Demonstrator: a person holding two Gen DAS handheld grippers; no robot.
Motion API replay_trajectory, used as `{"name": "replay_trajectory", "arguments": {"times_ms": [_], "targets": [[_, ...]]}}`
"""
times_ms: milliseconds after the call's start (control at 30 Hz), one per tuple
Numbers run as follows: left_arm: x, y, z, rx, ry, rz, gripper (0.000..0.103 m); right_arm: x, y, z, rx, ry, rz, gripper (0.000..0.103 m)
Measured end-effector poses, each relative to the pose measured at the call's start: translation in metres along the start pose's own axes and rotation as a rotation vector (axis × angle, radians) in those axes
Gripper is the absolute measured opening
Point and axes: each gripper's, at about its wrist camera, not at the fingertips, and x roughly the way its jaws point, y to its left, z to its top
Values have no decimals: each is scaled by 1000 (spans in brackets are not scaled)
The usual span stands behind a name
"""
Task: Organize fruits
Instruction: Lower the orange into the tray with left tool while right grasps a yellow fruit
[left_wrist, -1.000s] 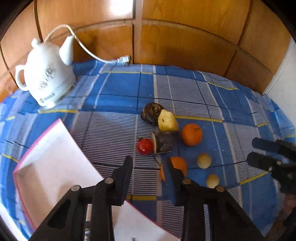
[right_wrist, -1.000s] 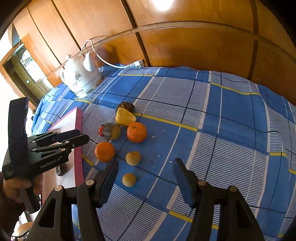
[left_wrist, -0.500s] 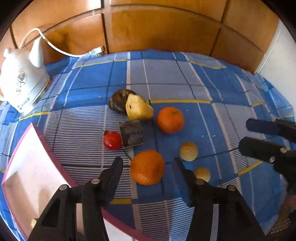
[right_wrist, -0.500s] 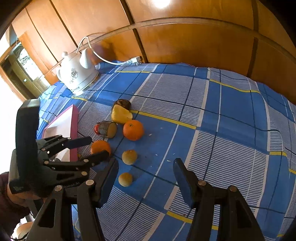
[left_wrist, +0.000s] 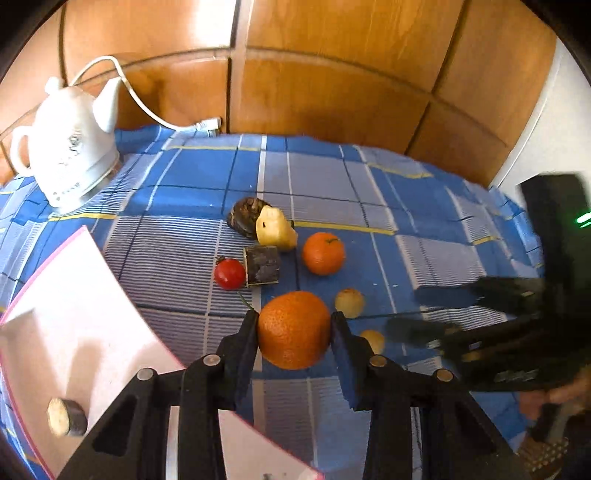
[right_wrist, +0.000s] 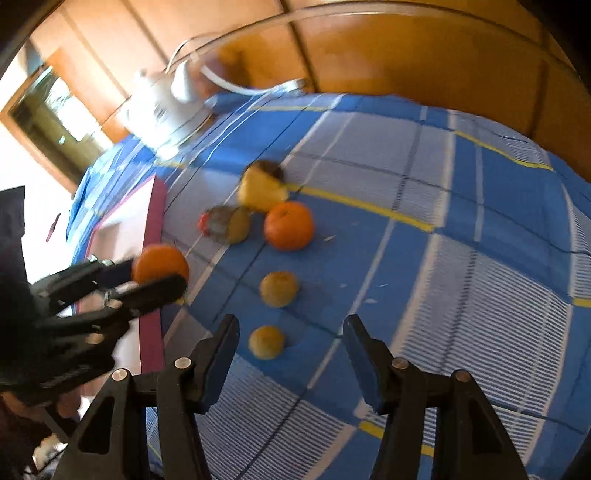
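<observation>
My left gripper (left_wrist: 293, 328) is shut on an orange (left_wrist: 293, 328) and holds it above the blue checked cloth; it also shows in the right wrist view (right_wrist: 160, 263). A second orange (left_wrist: 323, 253), a red tomato (left_wrist: 229, 273), a dark cut block (left_wrist: 261, 265), a yellow pear-like fruit (left_wrist: 275, 230), a dark round fruit (left_wrist: 243, 218) and two small tan fruits (left_wrist: 349, 302) (left_wrist: 373, 339) lie on the cloth. My right gripper (right_wrist: 290, 341) is open and empty, just short of the nearest small tan fruit (right_wrist: 266, 342).
A white tray with a pink rim (left_wrist: 74, 314) lies at the left and holds a small cut piece (left_wrist: 66, 421). A white kettle (left_wrist: 70, 147) with its cord stands at the back left. Wooden panels close the back.
My left gripper has closed on the nearest orange and lifted it off the cloth. My right gripper has moved in closer to the small tan fruits.
</observation>
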Motion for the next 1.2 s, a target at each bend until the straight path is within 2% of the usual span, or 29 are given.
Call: {"name": "replay_trajectory", "arguments": {"times_ms": [133, 300, 433, 667, 833, 900, 1000, 1033, 1200], "targets": [[-20, 11, -9, -60, -24, -20, 39, 16, 13, -7, -50, 31, 8, 59], [-41, 41, -21, -155, -50, -2, 39, 28, 21, -11, -100, 46, -12, 38], [-57, 76, -31, -244, -82, 52, 39, 34, 22, -11, -125, 43, -32, 24], [-75, 148, -31, -385, -142, 226, 39, 34, 26, -12, -166, 54, -53, 24], [-70, 193, -32, -473, -123, 301, 39, 34, 29, -13, -189, 53, -70, 24], [-64, 200, -34, -488, -106, 306, 41, 35, 29, -13, -194, 53, -70, 24], [-66, 200, -37, -496, -123, 329, 55, 34, 29, -13, -201, 52, -72, 24], [-69, 198, -38, -494, -135, 337, 56, 34, 29, -13, -203, 52, -73, 24], [-82, 178, -46, -478, -149, 370, 57, 34, 31, -14, -211, 50, -79, 24]]}}
